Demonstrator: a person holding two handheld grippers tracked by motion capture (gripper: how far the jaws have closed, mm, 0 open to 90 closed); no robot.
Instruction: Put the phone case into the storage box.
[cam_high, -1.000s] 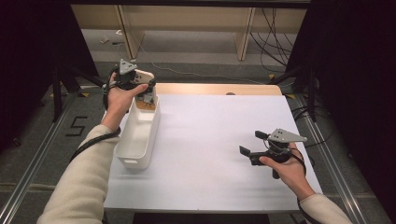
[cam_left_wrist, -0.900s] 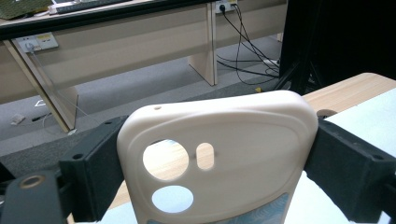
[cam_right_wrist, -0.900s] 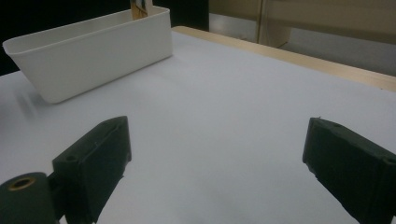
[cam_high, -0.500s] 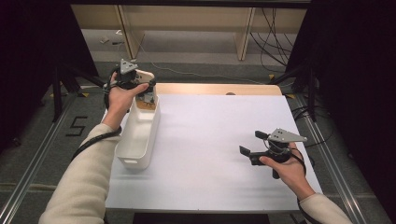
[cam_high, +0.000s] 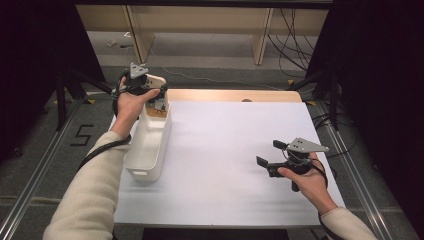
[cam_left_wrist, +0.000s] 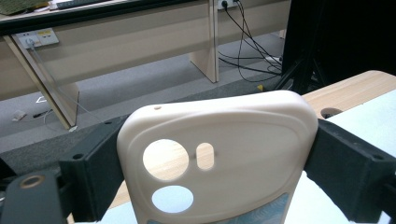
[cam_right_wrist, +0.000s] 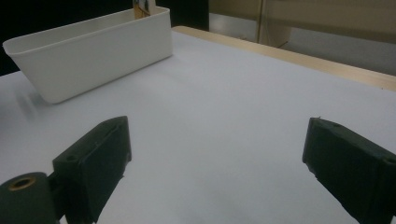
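A beige phone case (cam_left_wrist: 243, 135) with camera cut-outs stands upright between the black jaws of my left gripper (cam_left_wrist: 210, 163), which press on its two side edges. In the high view the left gripper (cam_high: 152, 92) holds the phone case (cam_high: 157, 80) over the far end of a long white bin (cam_high: 145, 150); the case's lower end dips toward the bin's inside. My right gripper (cam_high: 272, 154) hovers low over the white table sheet at the right, jaws wide apart with nothing between them. In the right gripper view the right gripper (cam_right_wrist: 215, 158) faces the white bin (cam_right_wrist: 93, 51).
The white sheet (cam_high: 225, 135) covers the table, with a strip of bare wood (cam_high: 235, 95) along the far edge. Dark stands and cables flank both sides. A wooden desk frame (cam_high: 260, 40) stands on the floor beyond the table.
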